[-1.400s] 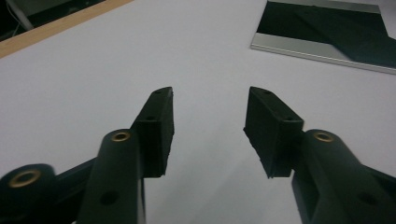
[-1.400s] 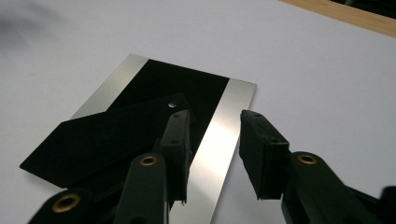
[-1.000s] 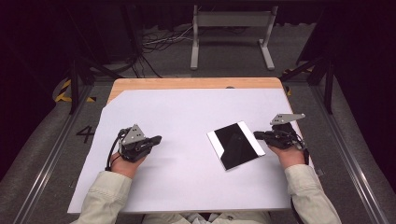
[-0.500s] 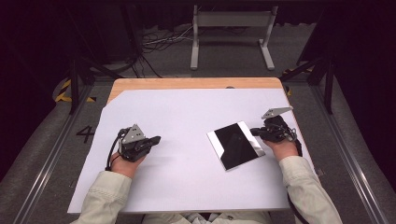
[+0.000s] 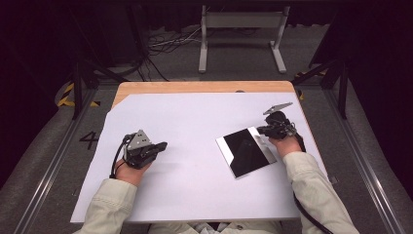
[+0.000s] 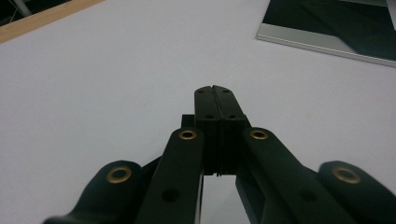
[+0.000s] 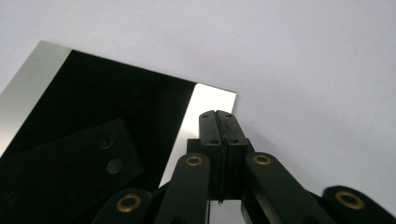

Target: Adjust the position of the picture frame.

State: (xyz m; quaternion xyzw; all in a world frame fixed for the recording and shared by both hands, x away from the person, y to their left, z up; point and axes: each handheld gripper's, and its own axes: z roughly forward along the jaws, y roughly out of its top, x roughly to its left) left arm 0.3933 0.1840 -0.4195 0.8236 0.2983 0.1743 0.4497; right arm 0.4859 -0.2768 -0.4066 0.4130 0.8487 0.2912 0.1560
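Note:
A flat, shiny rectangular plate, dark and mirror-like with silver strips along two edges, lies on the white sheet right of centre. My right gripper is shut with nothing in it, its tips just over the plate's far right corner. In the right gripper view the closed jaws meet above the plate's silver edge, and the plate mirrors the gripper. My left gripper is shut and empty at the left, pointing right. Its closed tips sit over bare white sheet, well short of the plate.
The white sheet covers most of a wooden table, whose bare far edge shows. On the floor beyond stand a metal frame and cables. Rails run along both sides, with a "4" mark at the left.
My right gripper has moved left and a little farther away, from beside the plate's right edge to its far right corner. The left gripper has stayed put.

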